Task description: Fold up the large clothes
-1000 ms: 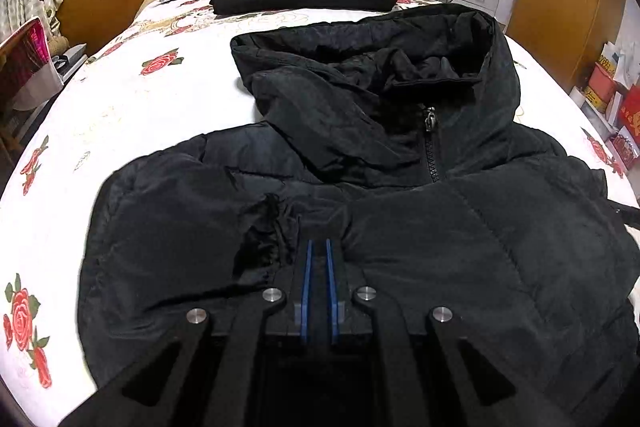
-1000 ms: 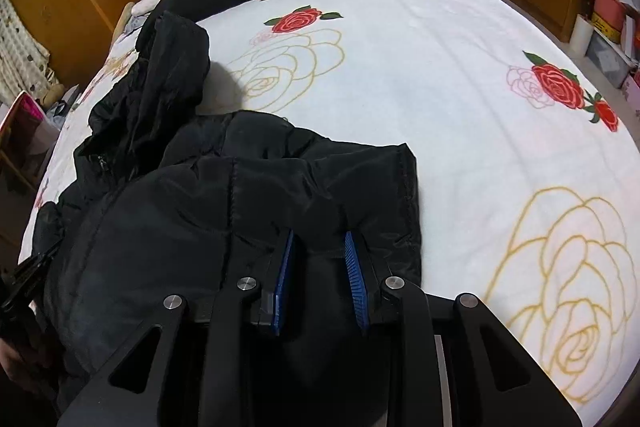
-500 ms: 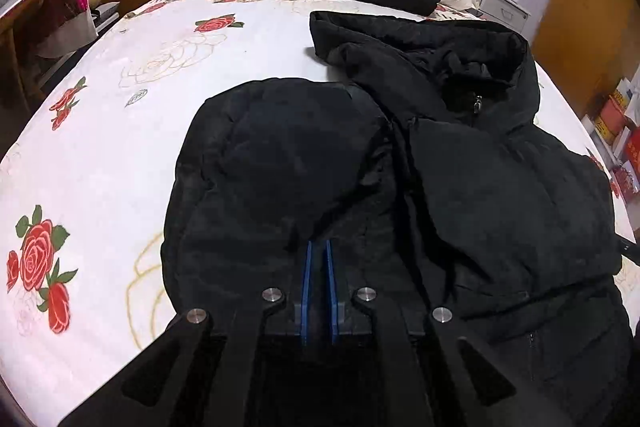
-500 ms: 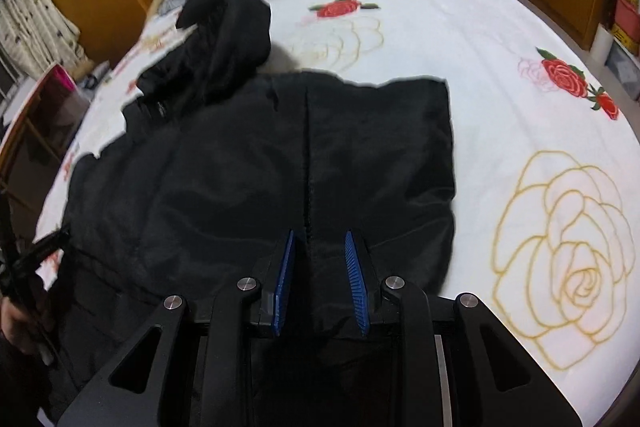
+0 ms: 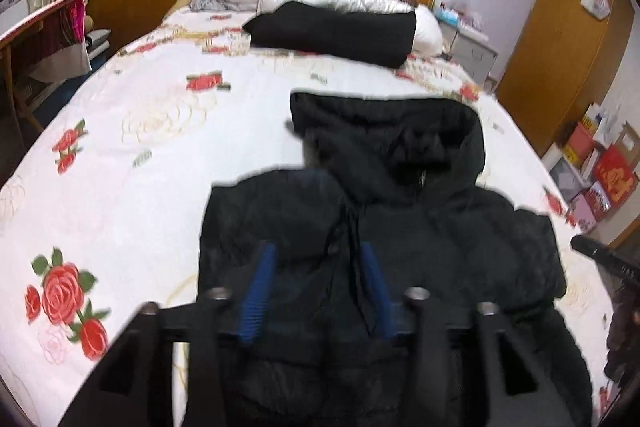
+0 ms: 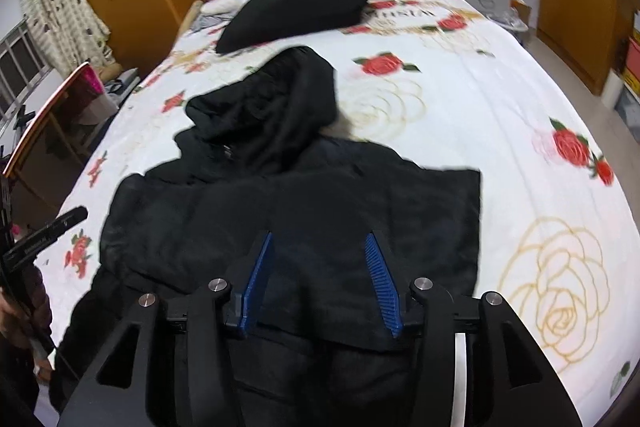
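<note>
- Both claws are released: the left gripper [image 5: 316, 287] has its blue pads [image 5: 260, 291] spread with only loose jacket cloth seen between them, nothing pinched, and its jaws have just been opening.
- Right gripper [image 6: 320, 283] reads the same: jaws just opened, pads [image 6: 380, 279] apart, nothing clamped, the jacket lying below.
- Black jacket [image 6: 304, 211] lies flat on the bed [image 6: 500, 99], hood [image 5: 392, 135] toward the pillows, with both sides turned in over the front. I judge the sleeve folds are done and a lengthwise fold is next.
- Risk one: the puffy filling may spring back. The folded-in panels sit loose with nothing pressing them, so either could slide open once the hem is lifted.
- Risk two: a shallow pinch on thick, slick cloth. A grip on the top layer alone would drag that layer and leave the rest behind, skewing the fold.
- Risk three: the hood is bunched and leans to one side. Folding over it as it lies would likely make a lumpy, uneven bundle.
- Risk four: the hem is hidden under both grippers in these views, so reaching for it is partly blind; a fingertip could snag the zipper [image 5: 421, 183] line instead.
- Another black garment [image 5: 332, 35] lies by the pillows, well apart.
</note>
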`<state>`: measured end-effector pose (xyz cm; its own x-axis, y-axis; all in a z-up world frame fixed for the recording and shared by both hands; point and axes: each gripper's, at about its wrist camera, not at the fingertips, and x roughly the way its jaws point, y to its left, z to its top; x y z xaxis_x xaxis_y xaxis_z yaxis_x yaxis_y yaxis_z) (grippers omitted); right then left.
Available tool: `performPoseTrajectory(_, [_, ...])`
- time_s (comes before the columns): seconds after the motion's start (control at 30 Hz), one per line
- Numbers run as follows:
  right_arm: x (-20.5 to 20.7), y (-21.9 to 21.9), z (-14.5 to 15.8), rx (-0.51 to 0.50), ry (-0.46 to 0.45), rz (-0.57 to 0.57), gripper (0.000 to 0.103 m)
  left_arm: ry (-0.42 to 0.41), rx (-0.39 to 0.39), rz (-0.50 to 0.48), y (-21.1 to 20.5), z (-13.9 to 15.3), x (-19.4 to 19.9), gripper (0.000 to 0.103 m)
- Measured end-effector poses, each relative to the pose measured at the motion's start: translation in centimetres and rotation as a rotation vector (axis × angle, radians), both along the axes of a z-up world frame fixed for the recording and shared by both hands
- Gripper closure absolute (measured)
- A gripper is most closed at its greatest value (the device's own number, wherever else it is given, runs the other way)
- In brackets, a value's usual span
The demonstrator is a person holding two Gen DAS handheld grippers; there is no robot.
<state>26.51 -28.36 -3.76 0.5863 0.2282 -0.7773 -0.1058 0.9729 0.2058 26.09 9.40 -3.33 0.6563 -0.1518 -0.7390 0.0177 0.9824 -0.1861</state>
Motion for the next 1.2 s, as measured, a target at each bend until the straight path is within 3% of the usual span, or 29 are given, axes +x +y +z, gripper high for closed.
performPoseTrajectory(0.27, [5.0,3.5,1.8,-0.025,-0.038,0.063,0.054,-0.02,0.004,-0.021,0.3,1.2,6.0,0.044])
performPoseTrajectory(0.53, [13.4,5.4,1.2,-0.09,-0.055,0.086,0.054,0.038,0.015,-0.003,0.8,-1.8,15.2,0.044])
performPoseTrajectory(0.77, [19.8,5.9,-1.1,-0.123,-0.05,0.07,0.054,0.101,0.033,0.029,0.9,-6.7,23.2,0.044])
performPoseTrajectory(1.0, [24.1,6.8,-3.6,-0.177,-0.036,0.085,0.054,0.107,-0.01,0.006,-0.6,-8.8,28.2,0.044])
performPoseTrajectory(1.03, [24.5,6.9,-3.9,-0.183,-0.032,0.085,0.058,0.111,-0.013,0.002,-0.7,-9.0,28.7,0.044])
performPoseTrajectory(1.07, [24.7,6.9,-4.1,-0.189,-0.03,0.079,0.067,0.117,-0.01,-0.001,-0.9,-9.2,29.1,0.052])
performPoseTrajectory(1.1, [24.8,6.9,-4.2,-0.192,-0.027,0.072,0.083,0.113,-0.01,-0.009,-1.2,-9.2,29.3,0.064])
performPoseTrajectory(1.13, [24.7,6.8,-4.2,-0.189,-0.023,0.071,0.085,0.109,0.001,-0.013,-1.5,-9.1,29.3,0.087])
performPoseTrajectory(1.2, [24.0,6.8,-3.7,-0.207,-0.041,0.087,0.089,0.074,0.015,-0.034,-1.9,-8.2,28.6,0.093])
